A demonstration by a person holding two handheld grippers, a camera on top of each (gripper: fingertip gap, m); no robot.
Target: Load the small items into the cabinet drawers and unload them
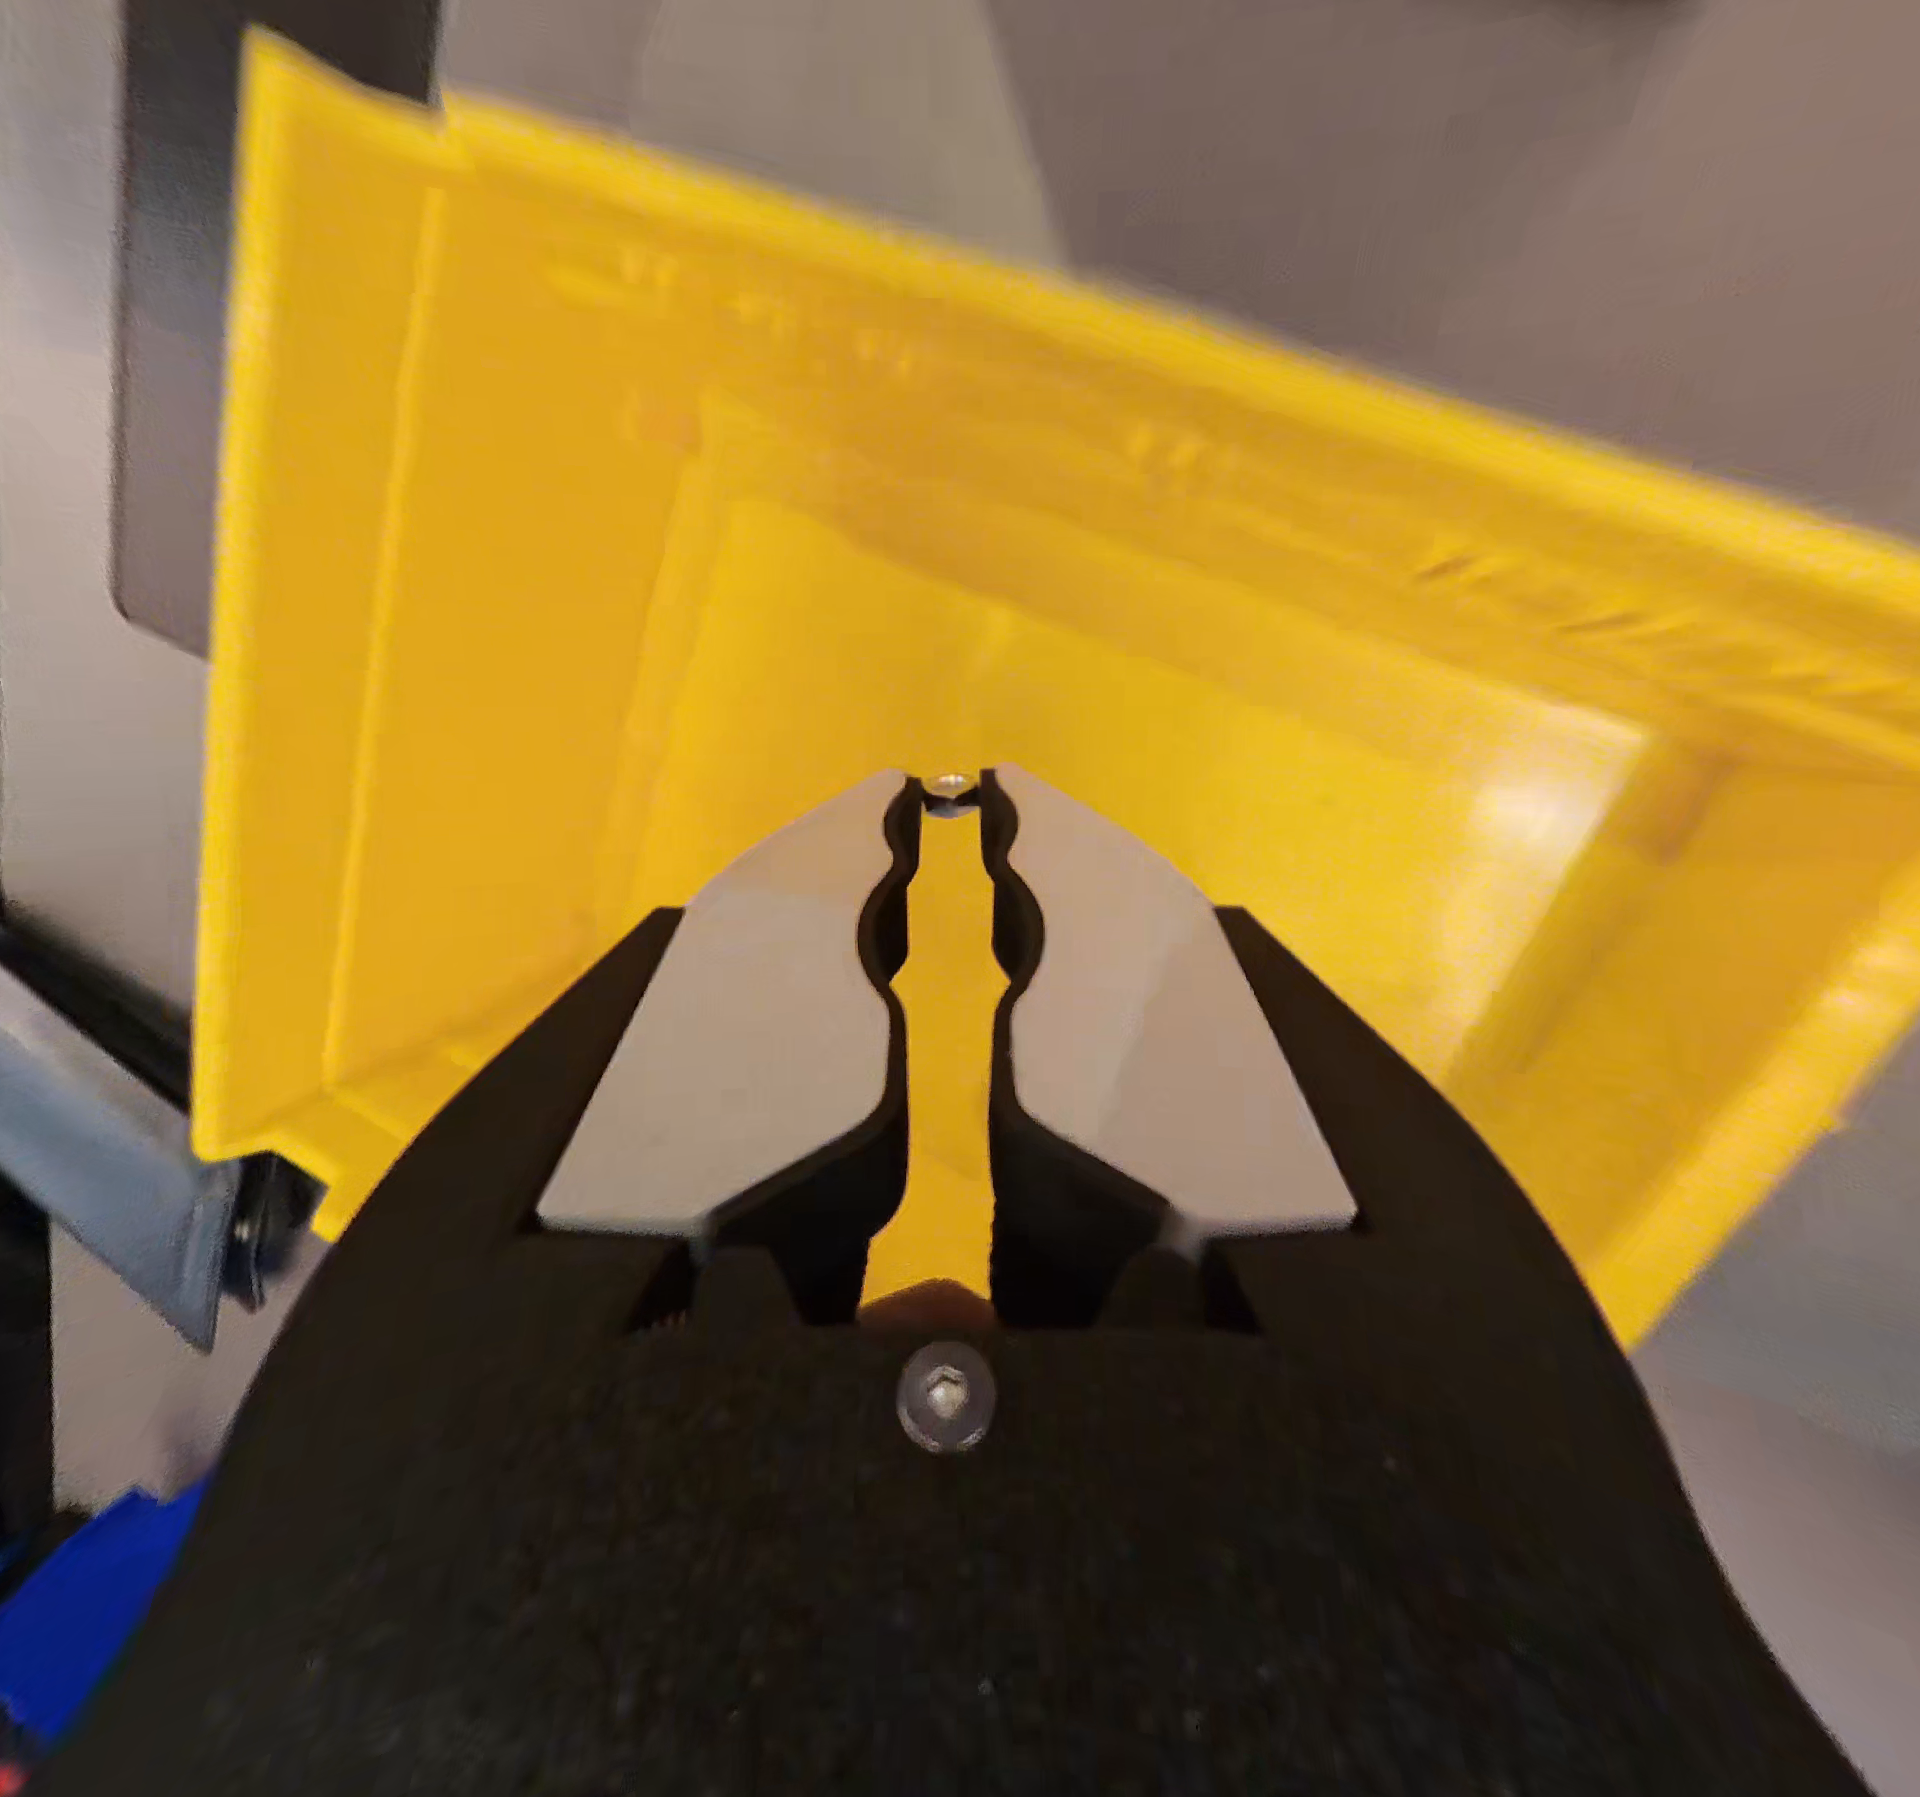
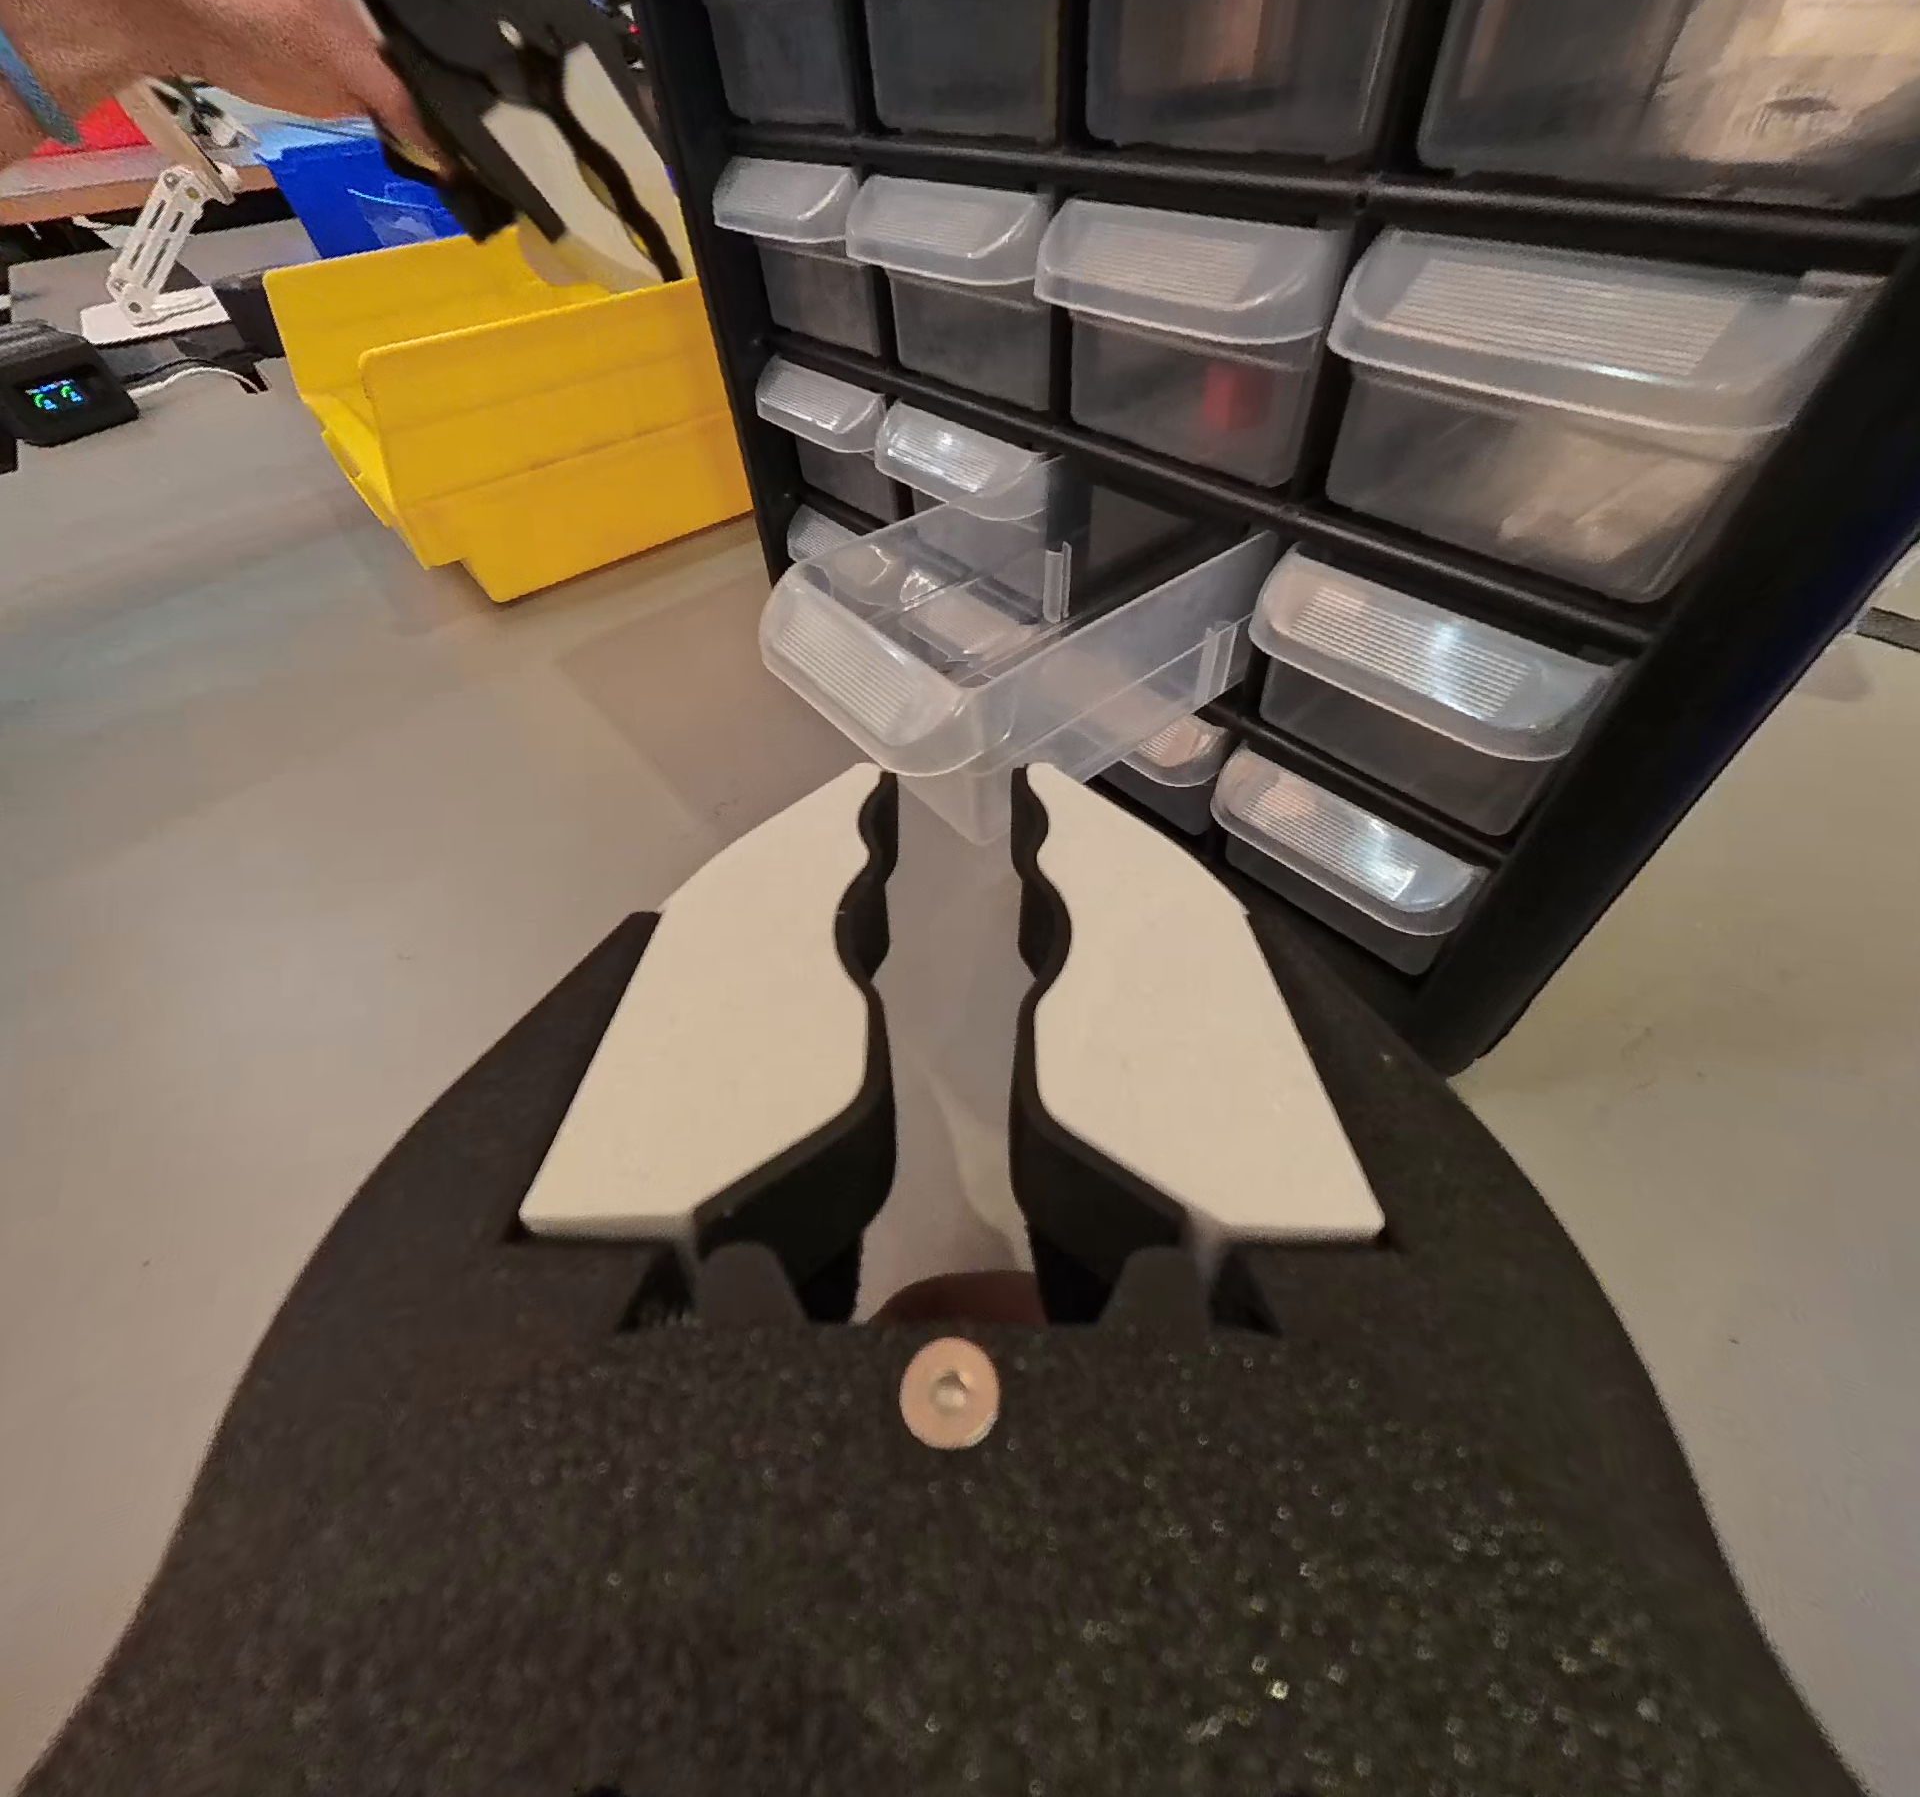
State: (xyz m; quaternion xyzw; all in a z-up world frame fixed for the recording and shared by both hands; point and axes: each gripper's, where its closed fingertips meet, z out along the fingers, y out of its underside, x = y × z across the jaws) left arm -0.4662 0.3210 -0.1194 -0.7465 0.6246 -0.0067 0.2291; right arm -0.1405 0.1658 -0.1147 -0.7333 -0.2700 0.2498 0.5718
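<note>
My left gripper [image 1: 951,789] is shut on a small shiny metal item [image 1: 951,797] held at its very tips, over the inside of a tilted yellow bin [image 1: 582,708]. In the right wrist view the left gripper [image 2: 613,241] hangs above the yellow bin [image 2: 540,459], left of the black drawer cabinet [image 2: 1621,916]. One clear drawer [image 2: 997,667] is pulled far out of the lower rows. My right gripper [image 2: 951,791] is just below the drawer's front, jaws a little apart. The drawer's bottom corner shows between the tips. I cannot tell if they touch it.
A person's hand [image 2: 156,12] holds the left gripper. A blue bin [image 2: 343,189], a white stand [image 2: 166,241] and a small device with a lit display [image 2: 62,397] sit behind the yellow bin. The other clear drawers [image 2: 1195,334] are closed. The grey tabletop [image 2: 312,864] spreads left. Some 35 cm of space lies between my two pairs of fingers.
</note>
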